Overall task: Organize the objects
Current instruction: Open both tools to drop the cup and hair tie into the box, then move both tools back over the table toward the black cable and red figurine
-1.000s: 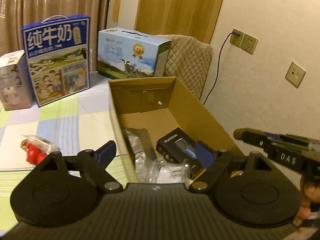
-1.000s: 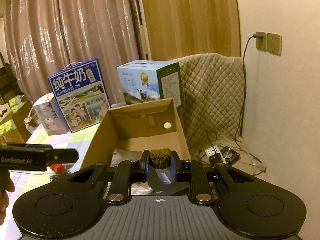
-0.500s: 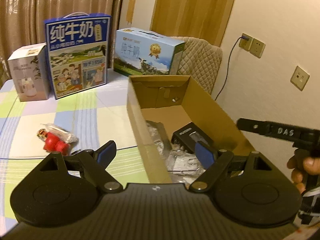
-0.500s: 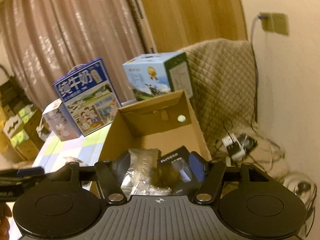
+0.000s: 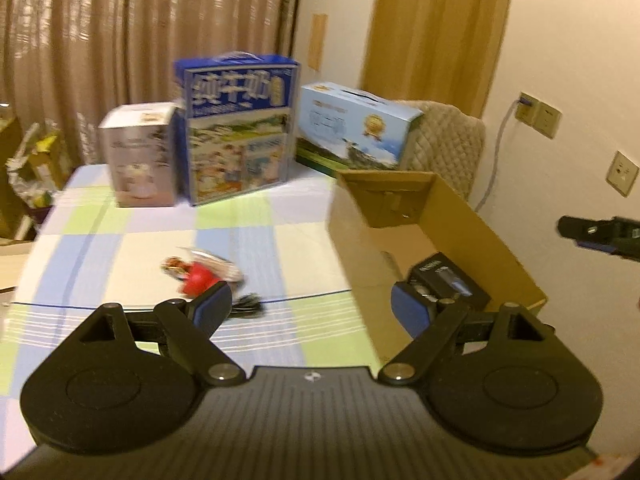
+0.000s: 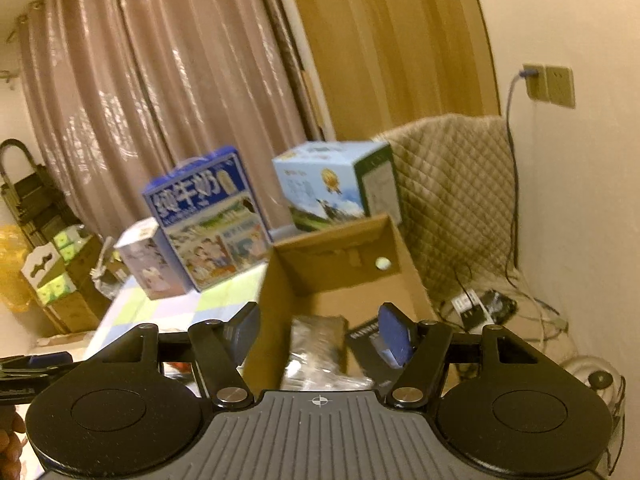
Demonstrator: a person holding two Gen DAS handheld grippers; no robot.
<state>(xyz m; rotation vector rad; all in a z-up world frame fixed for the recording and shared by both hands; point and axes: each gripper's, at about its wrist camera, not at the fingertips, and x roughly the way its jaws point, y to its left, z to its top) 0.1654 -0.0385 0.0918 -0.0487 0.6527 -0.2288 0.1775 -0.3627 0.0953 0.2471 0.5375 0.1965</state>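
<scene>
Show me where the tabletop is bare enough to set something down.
Free: the checked tablecloth between the red toy packet and the row of cartons, and the strip between the packet and the cardboard box. Crowded: the far edge, with the white box, blue milk carton and light blue carton; the cardboard box's near end holds items.

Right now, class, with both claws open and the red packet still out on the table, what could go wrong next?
1. The red packet is crinkly and loosely wrapped; the left claw may pinch only wrapping and drop it.
2. The cardboard box sits at the table edge; a nudge could tip it.
</scene>
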